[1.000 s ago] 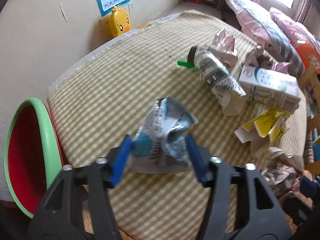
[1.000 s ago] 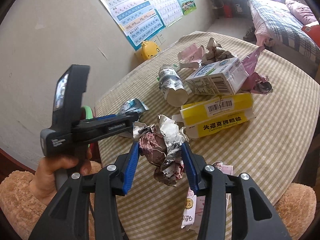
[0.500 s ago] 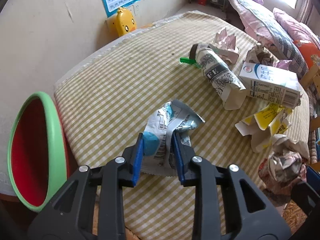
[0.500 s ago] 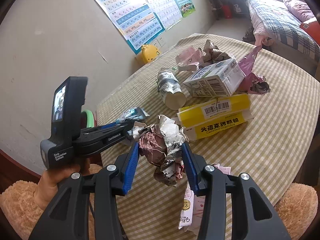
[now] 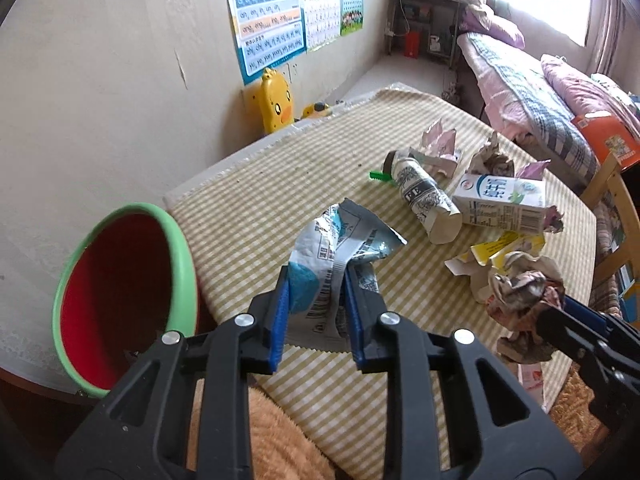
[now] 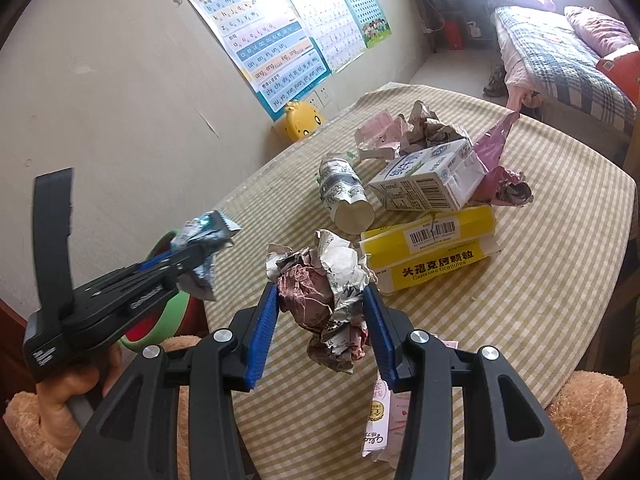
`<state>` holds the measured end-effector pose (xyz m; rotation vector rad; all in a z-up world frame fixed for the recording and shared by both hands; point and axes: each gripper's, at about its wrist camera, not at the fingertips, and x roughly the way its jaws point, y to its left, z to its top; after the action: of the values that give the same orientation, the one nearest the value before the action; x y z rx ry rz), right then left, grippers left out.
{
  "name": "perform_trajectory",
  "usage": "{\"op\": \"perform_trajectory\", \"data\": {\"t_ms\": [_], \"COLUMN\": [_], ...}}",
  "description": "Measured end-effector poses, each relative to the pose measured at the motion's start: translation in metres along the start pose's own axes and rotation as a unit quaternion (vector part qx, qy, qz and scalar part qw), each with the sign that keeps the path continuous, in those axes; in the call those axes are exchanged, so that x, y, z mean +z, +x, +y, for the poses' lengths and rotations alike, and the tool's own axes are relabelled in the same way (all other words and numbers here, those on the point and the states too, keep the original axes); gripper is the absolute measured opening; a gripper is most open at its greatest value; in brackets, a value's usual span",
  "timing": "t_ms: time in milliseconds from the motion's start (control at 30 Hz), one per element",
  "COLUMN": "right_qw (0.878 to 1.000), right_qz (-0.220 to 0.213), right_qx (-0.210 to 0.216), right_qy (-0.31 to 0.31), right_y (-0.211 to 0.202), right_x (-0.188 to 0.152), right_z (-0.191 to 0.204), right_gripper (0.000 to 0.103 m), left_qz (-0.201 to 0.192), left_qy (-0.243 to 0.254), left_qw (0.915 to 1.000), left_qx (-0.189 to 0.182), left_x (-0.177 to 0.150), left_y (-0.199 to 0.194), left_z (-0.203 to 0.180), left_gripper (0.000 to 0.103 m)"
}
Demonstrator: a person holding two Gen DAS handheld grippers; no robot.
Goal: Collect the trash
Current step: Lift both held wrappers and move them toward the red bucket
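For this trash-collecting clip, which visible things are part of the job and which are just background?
Job items:
- crumpled silver-blue foil wrapper in left tongs
- crumpled brown-white paper ball in right tongs
- red bin with green rim
- white milk carton
- yellow medicine box
- printed paper cup

Background:
- yellow duck toy
- wall posters
- bed

Yellow duck toy (image 5: 276,101), wall posters (image 6: 280,36), bed (image 5: 532,92)
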<state>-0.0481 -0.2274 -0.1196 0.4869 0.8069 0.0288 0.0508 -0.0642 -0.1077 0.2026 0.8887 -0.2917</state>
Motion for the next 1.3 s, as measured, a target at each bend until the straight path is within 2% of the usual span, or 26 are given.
{"op": "perform_trajectory", "data": {"t_ms": [433, 767, 1300], "right_qw": [0.999, 0.999, 0.997], "right_qz": [-0.028, -0.036, -0.033], "right_qx": [0.008, 0.016, 0.037], "right_qy": [-0.019, -0.03, -0.055], "right_y": [-0.017, -0.022, -0.013], "right_x": [0.016, 0.022, 0.033], "right_z": [0.023, 0.039, 0.073], "right_gripper": [0.042, 0.042, 0.042], "left_qz": [-0.034, -0.044, -0.055], "left_qy": [-0.016, -0.028, -0.045], "left_qw": [0.9992, 0.9985, 0.9957], "left_qx": [0.01, 0.019, 0.06], "left_x": [0.006, 0.006, 0.005], "left_y": [-0.033, -0.043, -0.047], "left_z": [0.019, 0.033, 0.07], "left_gripper": [0.025, 0.025, 0.025]}}
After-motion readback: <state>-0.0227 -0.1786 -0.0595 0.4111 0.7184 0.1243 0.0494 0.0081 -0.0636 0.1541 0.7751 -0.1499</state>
